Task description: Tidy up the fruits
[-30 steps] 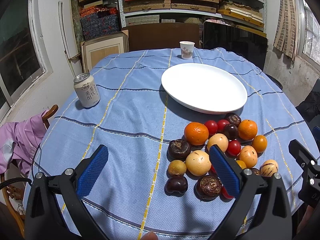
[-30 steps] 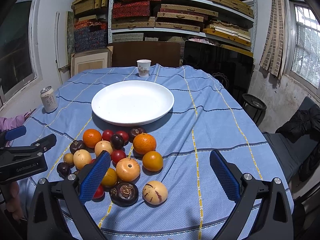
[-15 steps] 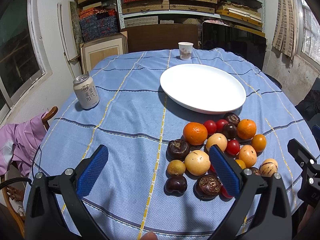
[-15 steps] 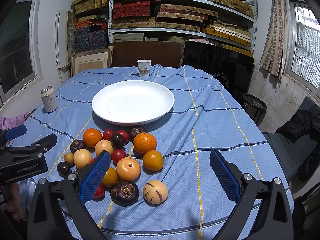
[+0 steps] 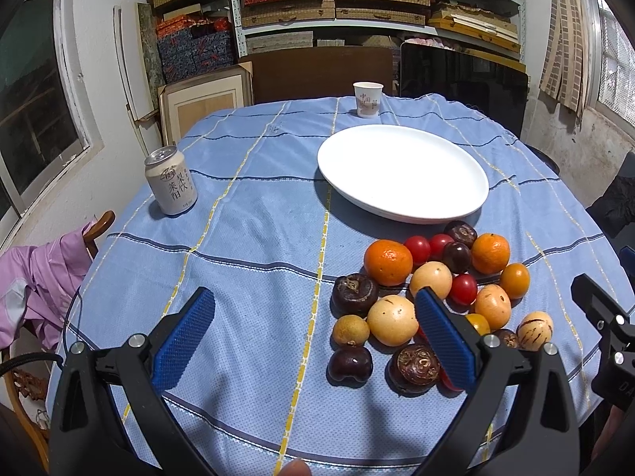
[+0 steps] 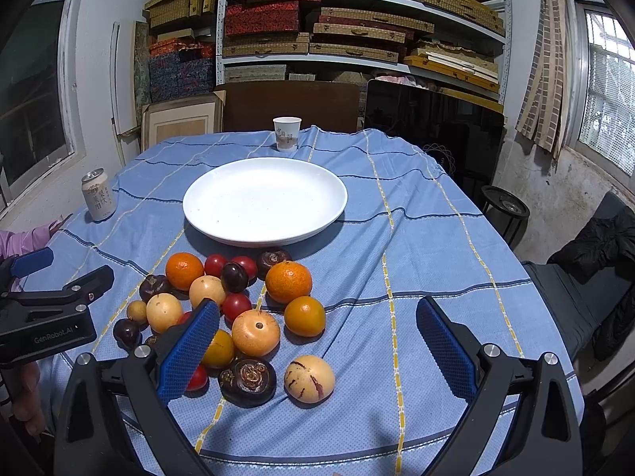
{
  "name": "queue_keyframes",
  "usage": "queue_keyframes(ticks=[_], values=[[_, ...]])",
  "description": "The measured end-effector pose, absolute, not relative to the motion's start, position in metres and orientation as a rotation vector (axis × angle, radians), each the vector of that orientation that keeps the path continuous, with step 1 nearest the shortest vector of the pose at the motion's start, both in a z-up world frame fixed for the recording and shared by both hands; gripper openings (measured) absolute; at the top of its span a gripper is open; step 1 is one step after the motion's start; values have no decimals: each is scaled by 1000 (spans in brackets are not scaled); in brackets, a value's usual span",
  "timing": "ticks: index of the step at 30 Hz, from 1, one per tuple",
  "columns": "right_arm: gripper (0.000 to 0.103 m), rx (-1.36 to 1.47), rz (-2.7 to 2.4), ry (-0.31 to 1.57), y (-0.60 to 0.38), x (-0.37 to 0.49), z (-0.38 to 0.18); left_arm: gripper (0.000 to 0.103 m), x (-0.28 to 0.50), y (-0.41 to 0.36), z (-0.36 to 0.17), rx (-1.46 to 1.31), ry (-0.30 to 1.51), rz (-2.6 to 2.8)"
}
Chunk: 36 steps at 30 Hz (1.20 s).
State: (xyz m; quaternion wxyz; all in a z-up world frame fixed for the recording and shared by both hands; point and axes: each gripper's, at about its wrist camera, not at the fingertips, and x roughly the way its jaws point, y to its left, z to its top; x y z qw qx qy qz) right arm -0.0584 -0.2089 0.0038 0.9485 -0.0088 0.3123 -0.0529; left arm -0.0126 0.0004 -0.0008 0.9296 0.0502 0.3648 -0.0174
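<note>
We see the fruits (image 6: 234,313) lying in a loose cluster on the blue checked tablecloth (image 5: 254,246), just on the near side of the white plate (image 6: 222,202), which holds nothing. The pile mixes oranges, red tomatoes, pale yellow round fruit and dark purple ones, most of them touching their neighbours; a striped cream fruit (image 6: 309,378) sits at the near right edge of the group, just beside a dark mangosteen (image 6: 248,380).

Our left gripper (image 5: 315,335) hovers with its jaws spread wide and nothing between them. The cluster lies mostly beyond and to the right of its right blue pad (image 5: 444,337), which covers part of the pile; only bare cloth lies between the pads.

Our right gripper (image 6: 317,343) is likewise wide open and holds nothing. Its left pad (image 6: 190,349) overlaps the near fruits, while the striped cream fruit and an orange (image 6: 304,316) lie in the gap between the fingers.

Farther out, a drink can (image 5: 170,180) stands upright at the left side of the table, well apart from the pile, and a paper cup (image 6: 286,133) stands at the far edge beyond the plate. Shelves of boxes (image 6: 317,31) fill the wall behind.
</note>
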Motion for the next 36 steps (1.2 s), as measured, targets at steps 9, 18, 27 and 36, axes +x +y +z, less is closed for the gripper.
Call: queue_keyframes(ticks=[9,18,27,36], values=[[100,-18,-104,657,-212,-60,-8,99,-22,15,-19,77,788,-103],[100,18,-108,681,-224,-58,-21,99,-23,26,-49,79,864,-129],[100,39,-117,695,-232,-56,-27,79,-10,14,-71,141,915,-167],[100,37,-116,710,-234,-54,-32,55,-7,4,-82,142,936,-245]])
